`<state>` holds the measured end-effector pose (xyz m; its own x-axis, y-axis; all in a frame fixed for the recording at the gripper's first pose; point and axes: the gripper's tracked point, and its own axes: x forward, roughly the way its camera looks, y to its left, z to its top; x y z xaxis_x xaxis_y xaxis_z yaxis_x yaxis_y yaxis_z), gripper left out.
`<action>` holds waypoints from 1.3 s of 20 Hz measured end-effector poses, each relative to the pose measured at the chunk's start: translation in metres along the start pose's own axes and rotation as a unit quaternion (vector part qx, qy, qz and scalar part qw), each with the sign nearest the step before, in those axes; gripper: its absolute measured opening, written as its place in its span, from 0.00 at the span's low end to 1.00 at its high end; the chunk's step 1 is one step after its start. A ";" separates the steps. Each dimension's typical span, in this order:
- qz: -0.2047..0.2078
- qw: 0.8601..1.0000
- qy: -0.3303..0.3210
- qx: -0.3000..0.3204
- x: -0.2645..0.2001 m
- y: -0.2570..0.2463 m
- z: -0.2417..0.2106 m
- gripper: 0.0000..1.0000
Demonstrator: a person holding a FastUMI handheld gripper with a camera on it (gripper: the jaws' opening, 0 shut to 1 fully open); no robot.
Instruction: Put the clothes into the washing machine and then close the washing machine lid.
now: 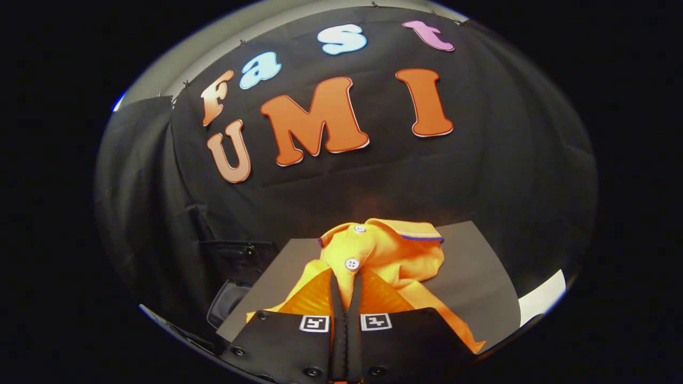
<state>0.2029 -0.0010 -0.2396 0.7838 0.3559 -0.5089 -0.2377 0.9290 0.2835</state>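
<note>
An orange polo shirt (395, 256) with white buttons and a purple-edged collar is bunched up right at my fingertips, over a grey mat (480, 266). My gripper (346, 277) has its two black fingers pressed together on the shirt's button placket. Fabric spreads out on both sides of the fingers and trails down past the right one. Left of the mat and lower down stands the dark washing machine (230, 298). Its rounded opening shows, with the lid (240, 255) raised behind it.
Black cloth walls close the booth behind and to the left. A white surface (541, 298) shows beyond the mat's right edge. The mat's left edge runs close to the washing machine's opening.
</note>
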 end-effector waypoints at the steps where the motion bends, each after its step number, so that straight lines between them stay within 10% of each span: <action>1: 0.010 1.000 -0.009 0.001 -0.007 0.006 0.005 0.08; 16: 0.009 0.990 -0.141 -0.001 -0.065 0.109 0.057 0.08; 26: 0.028 0.982 -0.184 -0.035 -0.057 0.284 0.075 0.08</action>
<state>0.1338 0.2346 -0.0691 0.9197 0.3577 -0.1619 -0.3150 0.9183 0.2396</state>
